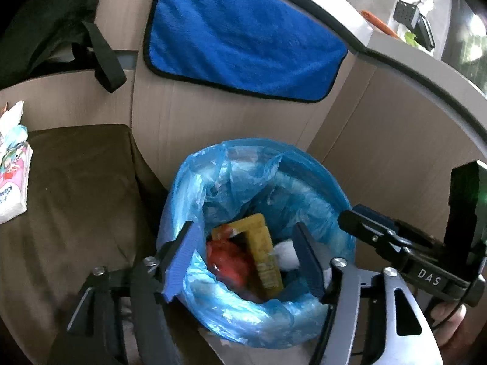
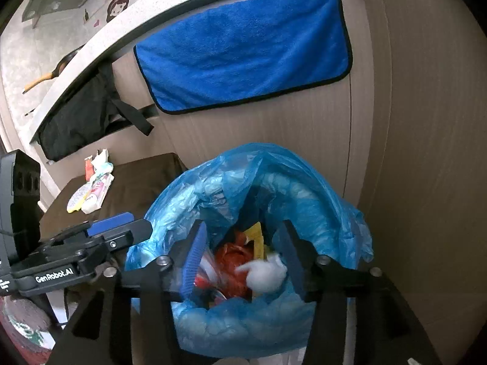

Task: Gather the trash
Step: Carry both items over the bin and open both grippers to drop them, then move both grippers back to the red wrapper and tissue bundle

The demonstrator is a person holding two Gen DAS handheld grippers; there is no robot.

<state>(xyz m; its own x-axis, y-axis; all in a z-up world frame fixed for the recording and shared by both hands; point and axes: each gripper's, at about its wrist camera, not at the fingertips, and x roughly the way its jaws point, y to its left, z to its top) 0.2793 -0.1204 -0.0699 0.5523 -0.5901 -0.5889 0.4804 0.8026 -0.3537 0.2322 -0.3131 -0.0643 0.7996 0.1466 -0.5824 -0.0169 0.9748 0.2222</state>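
Both tools hover over the round bin lined with a crinkled blue plastic bag (image 1: pixel 258 310), which stands on the floor against beige wood-grain panels, beside a low brown cushioned seat (image 1: pixel 76 197). The left hand-held gripper (image 1: pixel 243 261) has its fingers spread wide with nothing between them, straddling the bag's mouth; the right hand-held gripper (image 2: pixel 240 261) is likewise spread and empty above the same opening. Inside the bag lie a yellow flat carton (image 1: pixel 264 252), a crumpled red wrapper (image 1: pixel 225 261) and a white wad of tissue (image 2: pixel 268 273).

The drop into the bin looks done, so the next step is probably fetching more. The pile of torn colourful wrappers and tissue packs (image 2: pixel 91 188) on the seat seems the likeliest target. To do it well, lift both tools clear of the thin bag liner first so the fingers don't snag it, then approach the pile from above and pinch one loose piece at a time.
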